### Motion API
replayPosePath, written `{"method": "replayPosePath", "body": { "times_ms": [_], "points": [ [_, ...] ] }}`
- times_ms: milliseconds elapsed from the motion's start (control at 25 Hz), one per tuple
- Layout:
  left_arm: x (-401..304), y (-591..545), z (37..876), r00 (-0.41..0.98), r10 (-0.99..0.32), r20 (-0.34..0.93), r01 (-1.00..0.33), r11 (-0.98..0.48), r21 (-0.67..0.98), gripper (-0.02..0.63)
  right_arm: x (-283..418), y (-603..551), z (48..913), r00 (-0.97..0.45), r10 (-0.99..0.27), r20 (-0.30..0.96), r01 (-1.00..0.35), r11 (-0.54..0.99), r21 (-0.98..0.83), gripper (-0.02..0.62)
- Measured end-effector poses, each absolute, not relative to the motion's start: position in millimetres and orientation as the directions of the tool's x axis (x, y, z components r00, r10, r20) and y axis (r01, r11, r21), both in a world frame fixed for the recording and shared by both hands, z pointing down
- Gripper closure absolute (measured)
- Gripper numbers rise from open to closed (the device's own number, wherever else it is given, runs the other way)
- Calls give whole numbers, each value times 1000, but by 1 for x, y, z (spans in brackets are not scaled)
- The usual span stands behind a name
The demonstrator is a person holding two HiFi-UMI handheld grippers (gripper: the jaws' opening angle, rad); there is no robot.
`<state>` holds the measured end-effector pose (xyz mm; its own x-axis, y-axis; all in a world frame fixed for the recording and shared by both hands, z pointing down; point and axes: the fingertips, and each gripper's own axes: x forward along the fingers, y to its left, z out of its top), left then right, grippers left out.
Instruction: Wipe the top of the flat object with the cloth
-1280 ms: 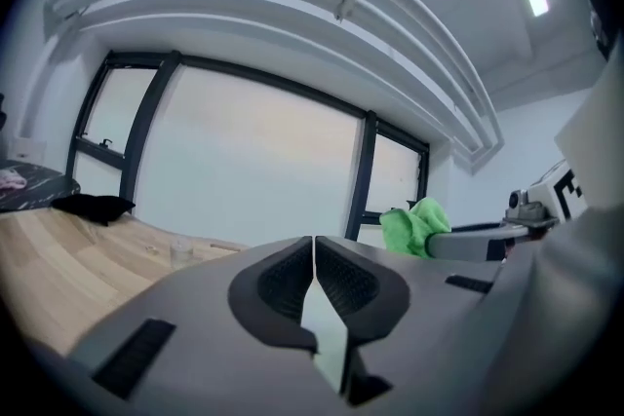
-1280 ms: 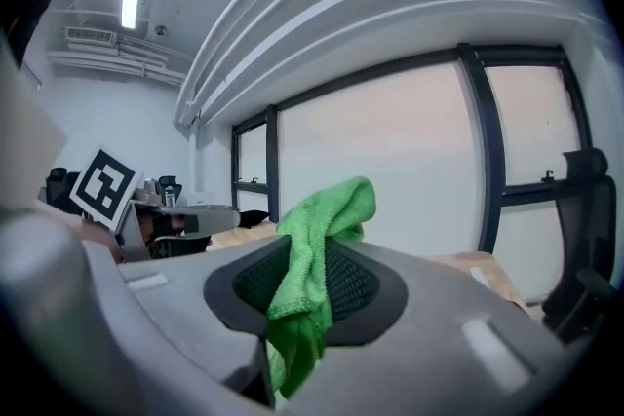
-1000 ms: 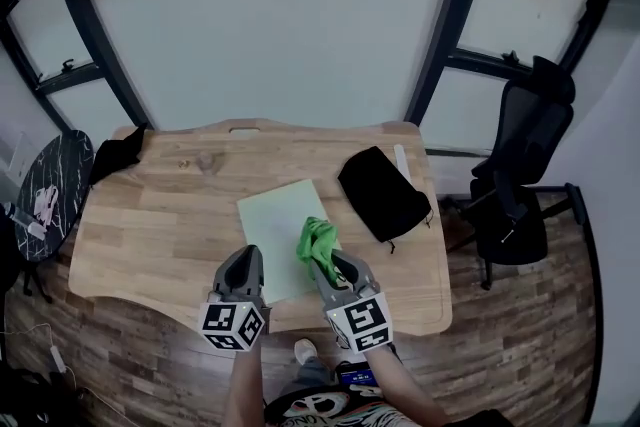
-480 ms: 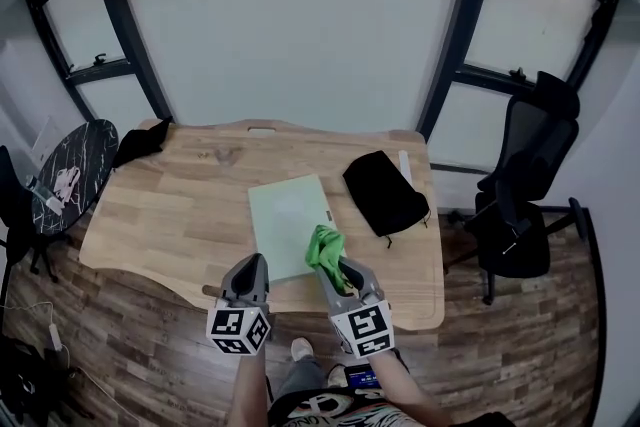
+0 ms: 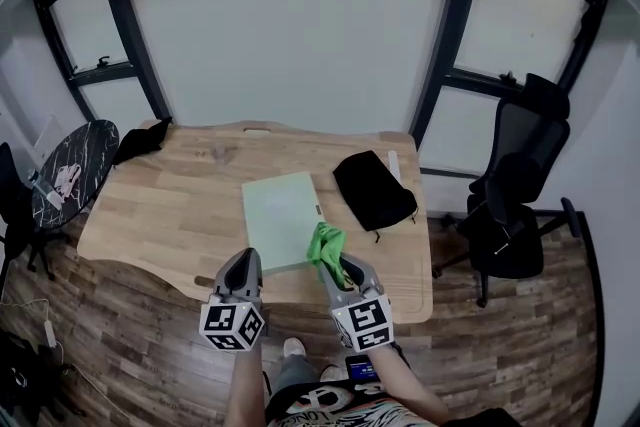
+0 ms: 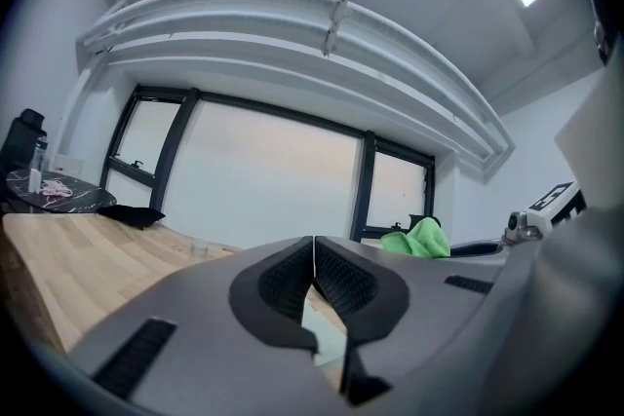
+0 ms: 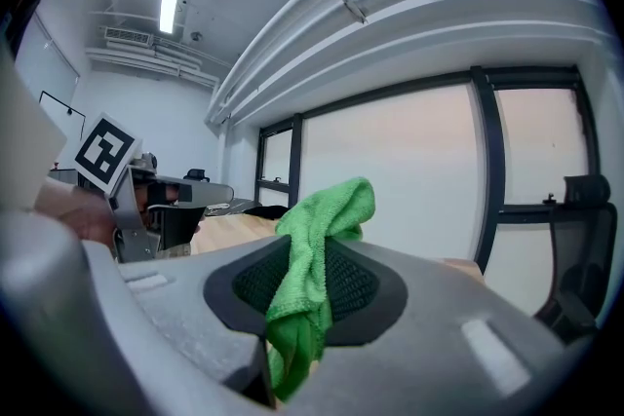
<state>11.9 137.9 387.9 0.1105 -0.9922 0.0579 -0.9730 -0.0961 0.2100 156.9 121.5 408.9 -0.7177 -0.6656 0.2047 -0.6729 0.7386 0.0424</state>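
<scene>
Right hand-held gripper, pinching a crumpled green microfibre cloth, is nearest the pale green flat rectangular sheet, which lies just ahead at the wooden tabletop's front edge, long axis front-to-back; left hand-held gripper is pressed together, empty.
</scene>
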Motion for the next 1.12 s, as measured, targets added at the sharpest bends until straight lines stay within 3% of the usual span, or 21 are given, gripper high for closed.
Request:
{"method": "replayPosePath", "body": {
  "times_ms": [1120],
  "points": [
    [41, 127, 382, 141, -988, 58, -976, -128, 176, 597, 187, 120, 402, -700, -692, 174, -698, 715, 33, 506]
  ]
}}
